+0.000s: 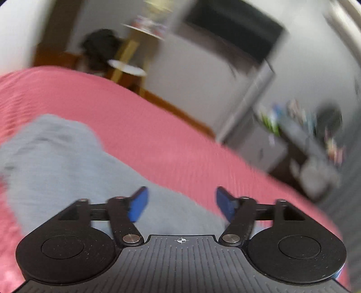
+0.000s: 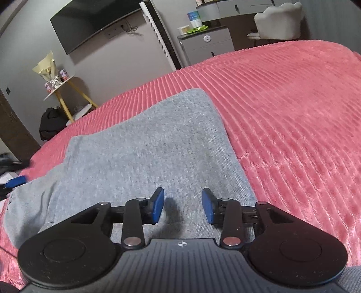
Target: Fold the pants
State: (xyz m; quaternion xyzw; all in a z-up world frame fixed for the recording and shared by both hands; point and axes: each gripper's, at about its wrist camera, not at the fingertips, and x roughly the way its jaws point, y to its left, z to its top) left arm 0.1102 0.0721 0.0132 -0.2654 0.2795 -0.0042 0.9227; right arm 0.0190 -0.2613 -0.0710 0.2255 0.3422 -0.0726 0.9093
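Observation:
Grey knit pants (image 2: 146, 153) lie flat on a pink ribbed bedspread (image 2: 293, 112), reaching from the near edge toward the far side. My right gripper (image 2: 182, 206) is open and empty, low over the near part of the pants. In the left wrist view, which is motion-blurred, the same pants (image 1: 67, 162) lie at left, and my left gripper (image 1: 181, 202) is open and empty above their near right edge. A blue fingertip of the left gripper (image 2: 15, 182) shows at the far left edge of the right wrist view.
The pink bedspread (image 1: 158, 139) covers the whole bed. Beyond it stand a wall-mounted TV (image 2: 94, 20), a small round table with yellow legs (image 2: 65, 90), a grey cabinet (image 2: 206, 47) and a white chair (image 2: 279, 20).

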